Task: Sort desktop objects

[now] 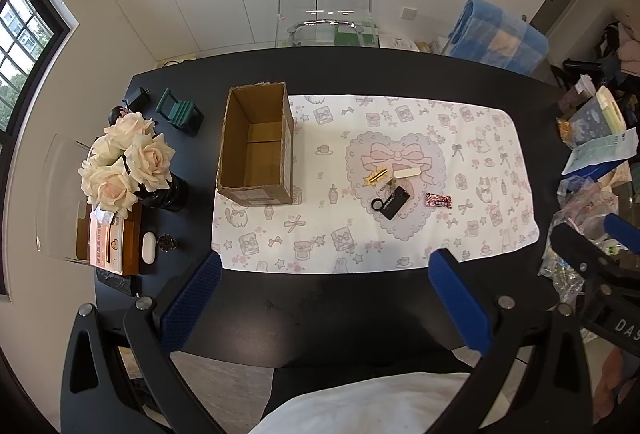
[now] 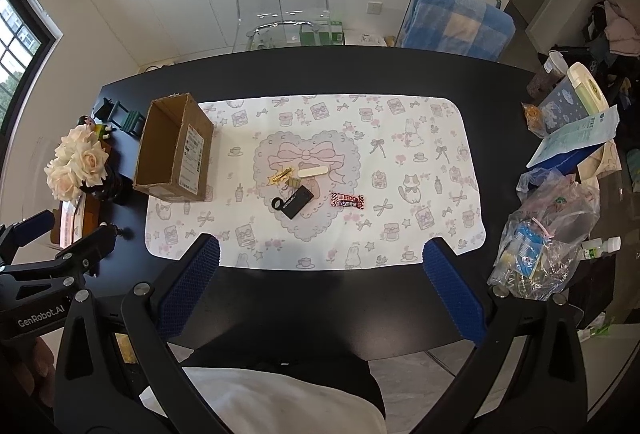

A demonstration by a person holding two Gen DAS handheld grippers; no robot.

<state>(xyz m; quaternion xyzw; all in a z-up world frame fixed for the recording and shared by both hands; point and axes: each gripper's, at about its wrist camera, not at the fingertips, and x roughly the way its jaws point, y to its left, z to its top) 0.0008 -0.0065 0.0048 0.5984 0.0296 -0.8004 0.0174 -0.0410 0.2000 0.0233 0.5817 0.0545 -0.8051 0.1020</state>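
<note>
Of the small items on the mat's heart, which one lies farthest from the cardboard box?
The red candy wrapper. It lies alone at the heart's right edge, apart from the clustered black tag, gold clip and white stick, which sit nearer the box.

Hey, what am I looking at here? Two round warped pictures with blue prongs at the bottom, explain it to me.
A person holds a hand-held two-finger tool in each hand, each with a wide-angle camera looking along its blue fingers. One picture is from the left tool, the other from the right tool. Both are open and hold nothing. On the black table lies a patterned mat with an empty cardboard box, a black tag, a gold clip, a white stick and a red candy. Roses stand left.
</note>
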